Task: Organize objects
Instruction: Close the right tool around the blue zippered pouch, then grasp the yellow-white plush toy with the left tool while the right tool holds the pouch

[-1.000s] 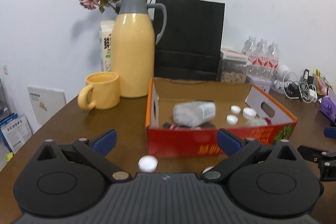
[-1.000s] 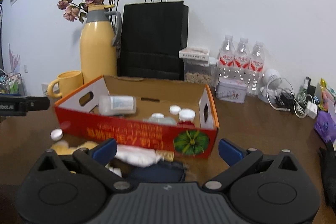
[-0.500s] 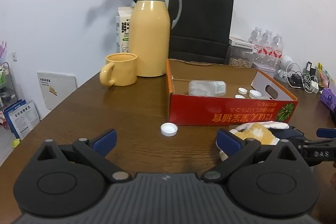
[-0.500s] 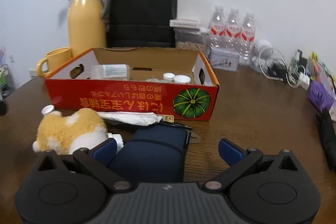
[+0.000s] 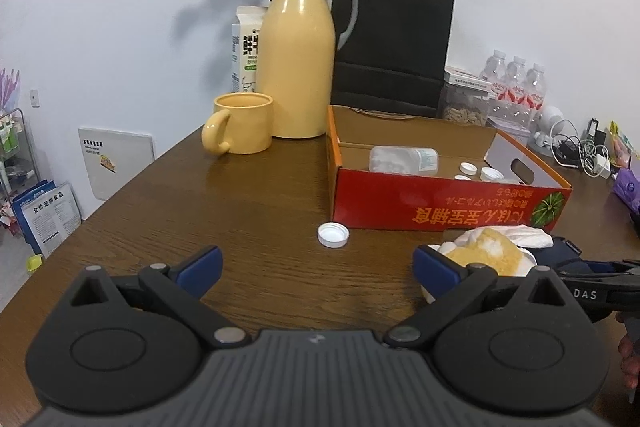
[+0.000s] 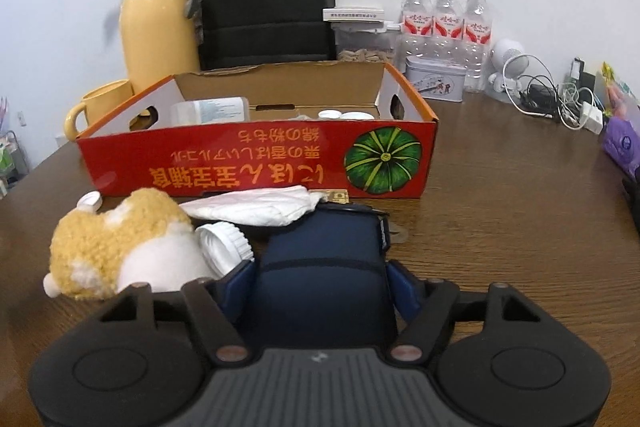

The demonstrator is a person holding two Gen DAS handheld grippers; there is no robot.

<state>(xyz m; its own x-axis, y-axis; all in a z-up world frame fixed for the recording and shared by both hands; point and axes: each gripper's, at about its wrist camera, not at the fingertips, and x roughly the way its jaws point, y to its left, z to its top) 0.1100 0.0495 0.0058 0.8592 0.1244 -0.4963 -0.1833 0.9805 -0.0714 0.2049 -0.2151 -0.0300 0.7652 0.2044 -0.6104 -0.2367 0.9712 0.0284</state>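
A bottle (image 5: 403, 160) and some caps (image 5: 480, 171) already lie in the red box (image 6: 256, 163), while the plush toy (image 6: 120, 239), tissue (image 6: 256, 207) and loose cap (image 5: 333, 235) wait on the tabletop (image 5: 256, 219); the right hand-held gripper (image 6: 322, 287) is closing around the navy pouch (image 6: 324, 259), the left hand-held gripper (image 5: 316, 267) gaping empty.

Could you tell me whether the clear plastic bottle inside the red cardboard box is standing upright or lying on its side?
Lying on its side. In the left wrist view the bottle stretches lengthwise along the floor of the red box.

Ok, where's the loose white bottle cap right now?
In the left wrist view, the white bottle cap lies alone on the wooden table, just in front of the red cardboard box at its left corner, left of the plush toy.
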